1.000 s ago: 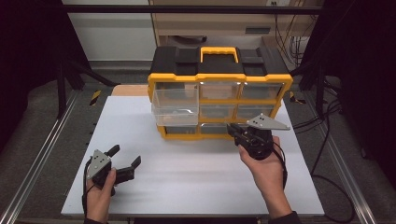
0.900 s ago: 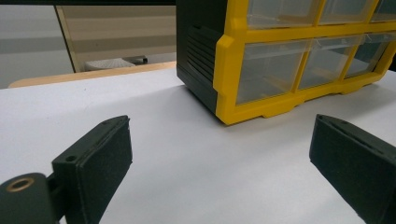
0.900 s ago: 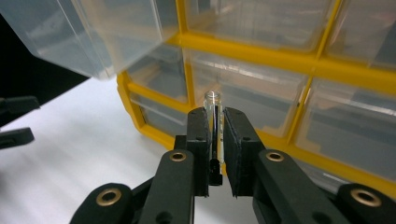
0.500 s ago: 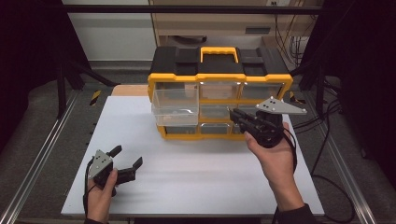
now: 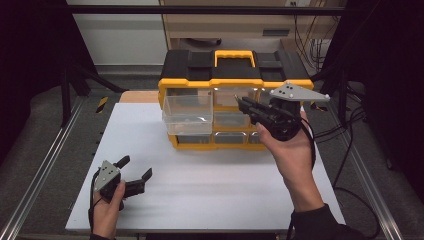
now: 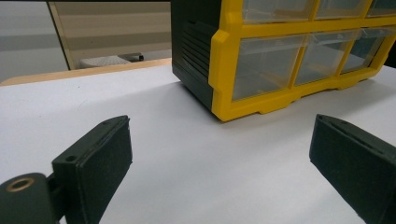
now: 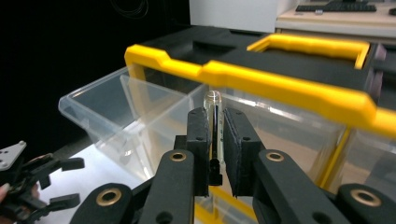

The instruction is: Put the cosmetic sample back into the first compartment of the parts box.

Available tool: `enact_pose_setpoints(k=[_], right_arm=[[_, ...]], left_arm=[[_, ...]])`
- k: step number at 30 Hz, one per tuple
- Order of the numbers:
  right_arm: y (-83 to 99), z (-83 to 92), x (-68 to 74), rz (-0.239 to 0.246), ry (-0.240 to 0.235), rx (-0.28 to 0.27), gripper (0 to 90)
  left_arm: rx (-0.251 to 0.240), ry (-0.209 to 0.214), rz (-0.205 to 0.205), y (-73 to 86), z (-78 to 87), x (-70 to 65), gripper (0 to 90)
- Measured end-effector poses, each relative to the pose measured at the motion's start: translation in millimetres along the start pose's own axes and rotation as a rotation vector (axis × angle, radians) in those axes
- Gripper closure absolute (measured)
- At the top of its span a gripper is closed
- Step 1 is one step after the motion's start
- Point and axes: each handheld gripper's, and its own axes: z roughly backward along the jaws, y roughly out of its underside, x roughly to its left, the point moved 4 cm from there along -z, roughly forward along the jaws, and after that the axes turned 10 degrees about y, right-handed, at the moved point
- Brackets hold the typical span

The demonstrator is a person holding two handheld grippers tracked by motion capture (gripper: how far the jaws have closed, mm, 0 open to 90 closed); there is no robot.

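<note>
Right gripper (image 7: 215, 140) clamped on small clear vial (image 7: 213, 122) — I hold it raised before yellow organizer (image 5: 235, 82), beside pulled-out clear drawer (image 5: 187, 115). Left gripper (image 5: 134, 175) rests low on white table (image 5: 210, 190) — jaws spread, empty.

The right gripper (image 5: 248, 106), with the hand that carries it, has climbed up the front of the yellow-and-black drawer cabinet (image 5: 235, 80). A second ago it hung level with the cabinet's bottom row of drawers, close to the tabletop (image 5: 210, 190); half a second ago it was level with the middle row; now it is in front of the top row, just under the cabinet's yellow upper edge. Its grey three-cornered plate (image 5: 298, 93) has risen with it and now overlaps that edge. The small clear tube (image 7: 213, 122) pinched between its jaws has gone up along with it.
</note>
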Motion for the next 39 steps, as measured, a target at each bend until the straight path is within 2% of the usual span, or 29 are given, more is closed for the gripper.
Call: enact_pose_setpoints(k=[9,15,26,39], right_arm=[[-24.0,-9.2,3.0,0.01,0.001,-0.023,80.9],[-29.6,-17.0,5.4,0.003,0.001,-0.023,80.9],[-40.3,-24.9,19.7,0.016,-0.038,-0.038,80.9],[-39.9,-32.8,30.3,0.01,-0.06,-0.037,80.9]], left_arm=[[-0.001,-0.005,0.0,0.2,-0.4,0.5,5.5],[0.008,-0.013,-0.004,0.7,-1.6,2.2,4.9],[0.007,-0.015,0.0,0.4,-0.4,2.5,4.8],[-0.004,-0.021,0.02,0.3,1.8,6.6,4.8]])
